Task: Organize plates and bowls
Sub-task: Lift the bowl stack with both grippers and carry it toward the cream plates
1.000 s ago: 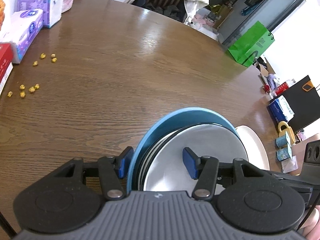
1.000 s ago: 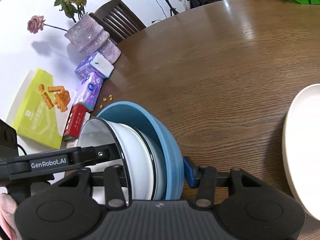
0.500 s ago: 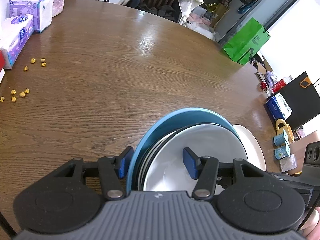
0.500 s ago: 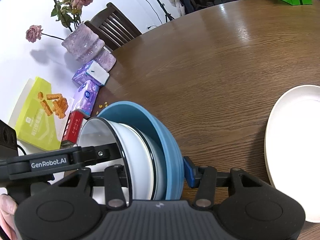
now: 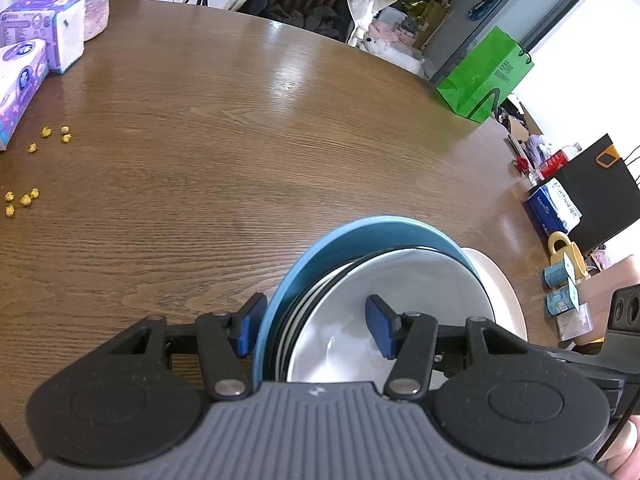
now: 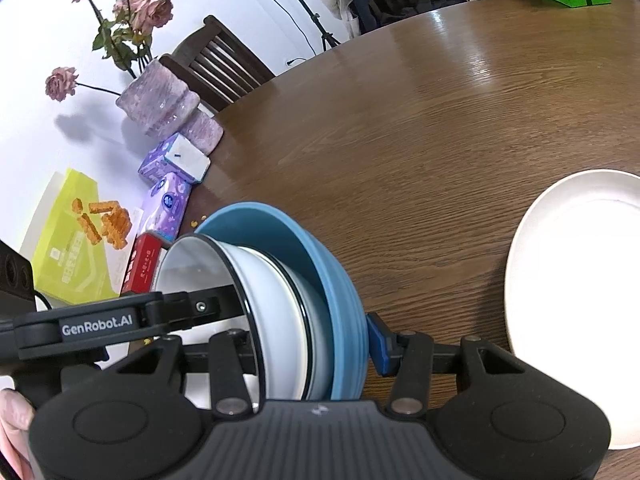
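Blue ceramic forms the outermost piece: a blue plate [image 5: 320, 248] backs a nested stack of dishes held on edge above the wooden table [image 5: 240, 152]. Inside it sit dark-rimmed white dishes, and the innermost piece is a white bowl [image 5: 384, 300] with a thin black rim.

Orientation: the stack stands on its rims, not flat. Its stacking axis runs roughly level, across the gap between each gripper's two fingers. In the left wrist view the bowl's open side faces right; in the right wrist view the bowl [image 6: 208, 264] opens to the left and the blue plate [image 6: 320, 264] bulges to the right.

Left gripper [image 5: 314, 326]: partly spread, clamped across the stack. One blue pad lies against the back of the blue plate; the other sits inside the white bowl.

Right gripper [image 6: 316, 344]: likewise clamped on the stack. One blue pad presses the blue plate's back. The opposite pad is hidden behind the bowl.

The left gripper's arm, marked "GenRobot.AI", crosses the lower left of the right wrist view and reaches into the bowl.

Surroundings: a cream plate [image 6: 576, 292] lies flat on the table just beside the stack, to its right. Well apart, at the table's far left edge, stand purple tissue packs [image 5: 24, 76], yellow crumbs [image 5: 44, 132] and a pink vase [image 6: 160, 104] of roses. A green bag [image 5: 484, 76] sits beyond the table's far rim.
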The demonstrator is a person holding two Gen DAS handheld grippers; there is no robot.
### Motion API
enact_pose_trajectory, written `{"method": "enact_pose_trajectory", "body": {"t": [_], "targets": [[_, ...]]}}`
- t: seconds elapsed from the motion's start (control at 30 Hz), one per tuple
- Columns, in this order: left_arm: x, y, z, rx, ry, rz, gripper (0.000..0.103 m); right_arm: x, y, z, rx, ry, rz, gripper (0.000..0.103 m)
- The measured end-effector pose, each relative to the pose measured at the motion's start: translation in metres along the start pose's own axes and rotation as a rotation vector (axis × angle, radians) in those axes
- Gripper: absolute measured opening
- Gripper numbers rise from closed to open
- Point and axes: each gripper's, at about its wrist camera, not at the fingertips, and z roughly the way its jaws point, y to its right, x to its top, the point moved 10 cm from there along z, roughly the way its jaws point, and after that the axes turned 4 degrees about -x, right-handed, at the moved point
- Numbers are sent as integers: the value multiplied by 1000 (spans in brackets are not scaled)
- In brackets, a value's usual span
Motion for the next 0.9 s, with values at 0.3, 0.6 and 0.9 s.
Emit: {"method": "enact_pose_trajectory", "body": {"t": [0.3, 0.6, 0.9], "targets": [[1, 15, 6, -7, -9, 18, 55, 2, 16, -8, -2, 15, 24, 47], [2, 35, 13, -19, -13, 40, 55, 5, 33, -21, -10, 37, 45, 47], [1, 58, 24, -37, -20, 61, 55, 7, 53, -35, -25, 60, 64, 47]]}}
